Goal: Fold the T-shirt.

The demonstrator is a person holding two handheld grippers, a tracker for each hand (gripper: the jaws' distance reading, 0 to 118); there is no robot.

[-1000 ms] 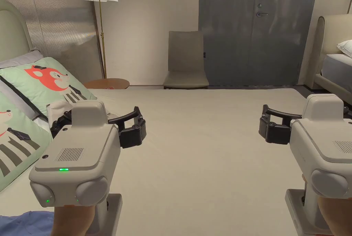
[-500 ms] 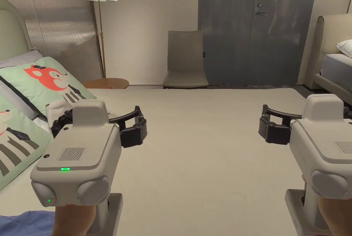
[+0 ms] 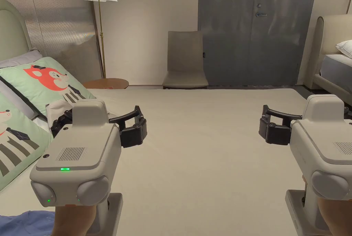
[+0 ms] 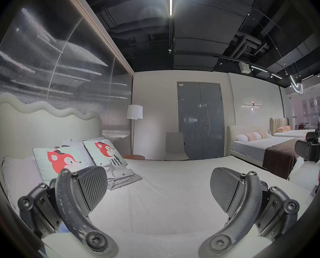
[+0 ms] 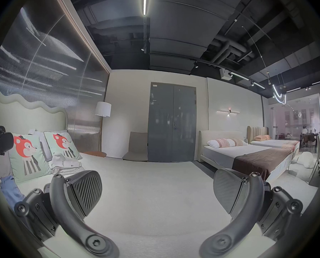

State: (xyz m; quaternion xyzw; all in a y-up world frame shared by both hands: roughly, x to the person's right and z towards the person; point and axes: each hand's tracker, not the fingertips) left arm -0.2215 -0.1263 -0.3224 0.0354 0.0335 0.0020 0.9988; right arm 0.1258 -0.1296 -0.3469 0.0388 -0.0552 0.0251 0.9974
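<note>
Bed [image 3: 206,164] bare ahead; blue T-shirt [image 3: 24,224] crumpled at its near-left corner, beside your left gripper [image 4: 159,187], well apart from right gripper [image 5: 157,189]; both jaws apart, empty.

Blue T-shirt [image 5: 10,187] crumpled beside pillows

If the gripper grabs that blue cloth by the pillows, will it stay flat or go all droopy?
Probably droopy. The blue cloth lies crumpled and bunched on the bed, so it looks soft, not stiff. It likely weighs little and would hang in folds from the left gripper, whose jaws are open now.
</note>
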